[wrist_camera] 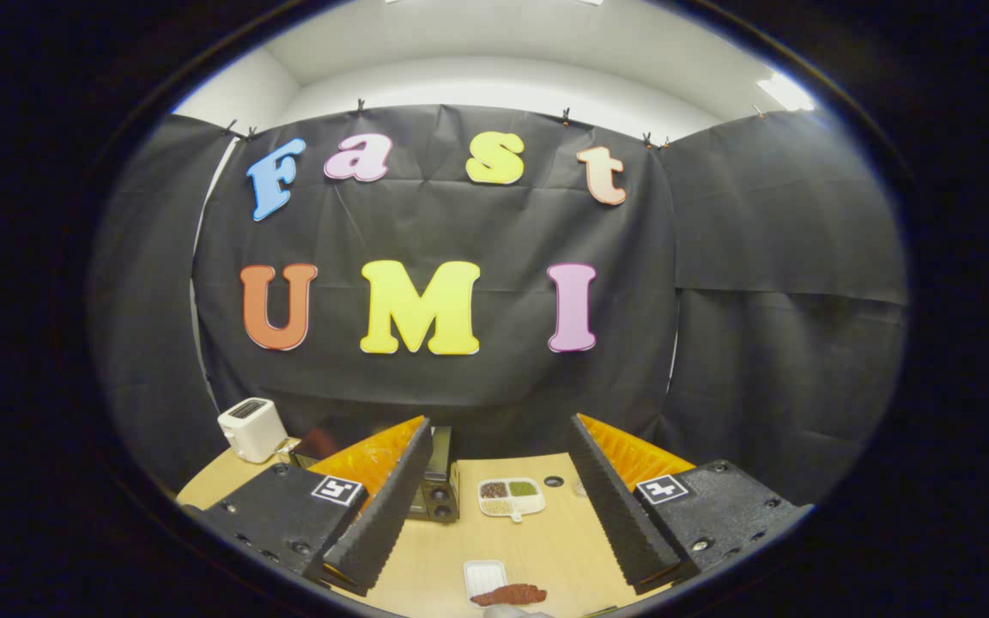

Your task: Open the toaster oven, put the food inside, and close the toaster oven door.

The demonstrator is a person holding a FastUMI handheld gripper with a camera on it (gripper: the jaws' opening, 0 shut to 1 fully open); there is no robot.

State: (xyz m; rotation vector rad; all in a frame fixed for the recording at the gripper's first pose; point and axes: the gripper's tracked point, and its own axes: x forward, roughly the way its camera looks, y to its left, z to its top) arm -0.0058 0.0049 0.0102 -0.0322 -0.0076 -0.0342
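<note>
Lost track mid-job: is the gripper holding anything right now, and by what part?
Nothing is held. The gripper is open, fingers wide apart over the table; the food lies below, untouched.

Toaster oven [439,481] left of divided dish [511,498]

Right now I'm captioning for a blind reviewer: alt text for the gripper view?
The gripper hangs open above a wooden table, holding nothing. Beyond its fingers sit a toaster oven, a divided dish and a white toaster; reddish-brown food lies nearer.

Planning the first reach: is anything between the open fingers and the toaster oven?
Nothing visible. The gripper is open over bare table; the toaster oven sits just beyond the left finger, the divided dish beside it.
</note>
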